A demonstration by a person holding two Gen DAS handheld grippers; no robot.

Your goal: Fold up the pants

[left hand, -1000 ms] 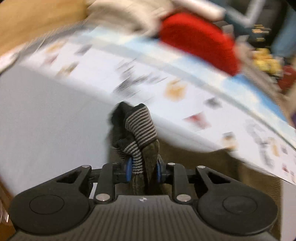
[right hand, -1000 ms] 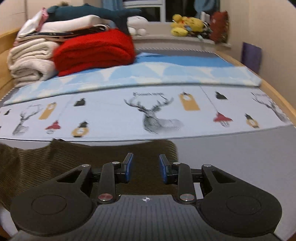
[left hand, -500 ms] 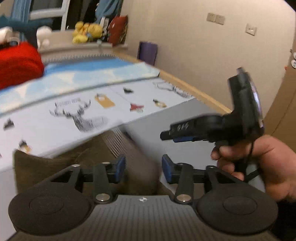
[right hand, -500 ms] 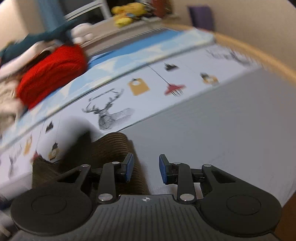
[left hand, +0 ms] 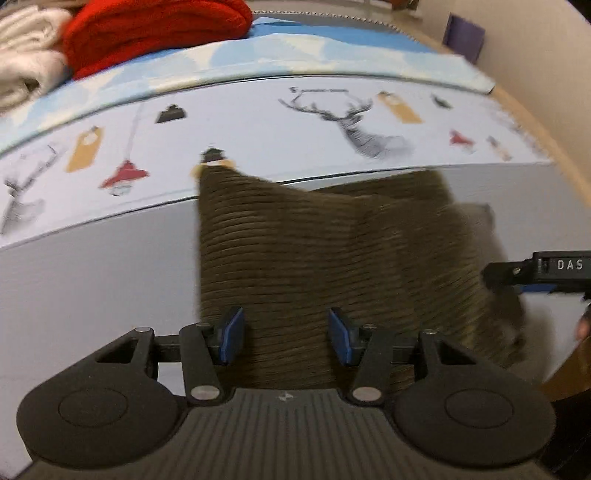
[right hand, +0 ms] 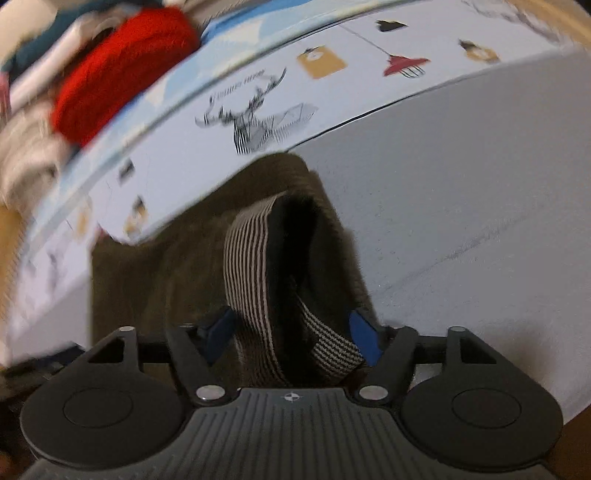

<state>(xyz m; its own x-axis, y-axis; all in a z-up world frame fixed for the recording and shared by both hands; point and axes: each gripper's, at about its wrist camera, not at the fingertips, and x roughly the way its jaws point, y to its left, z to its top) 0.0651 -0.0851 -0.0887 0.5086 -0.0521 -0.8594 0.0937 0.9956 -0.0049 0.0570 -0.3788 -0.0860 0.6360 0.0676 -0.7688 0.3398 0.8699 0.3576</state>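
The olive-brown corduroy pants lie folded on the grey bed sheet. My left gripper is open, its blue pads either side of the fabric's near edge, holding nothing. In the right wrist view the pants show their striped waistband, which loops up between the jaws of my right gripper. That gripper is open wide around the waistband. The right gripper also shows at the right edge of the left wrist view, beside the pants.
A patterned sheet with deer prints and a blue blanket lie beyond the pants. A red blanket and cream towels are stacked at the back left. The wooden bed edge runs along the right.
My left gripper let go of the waistband and opened, then swung back over the pants. My right gripper moved onto the striped waistband and opened wider.
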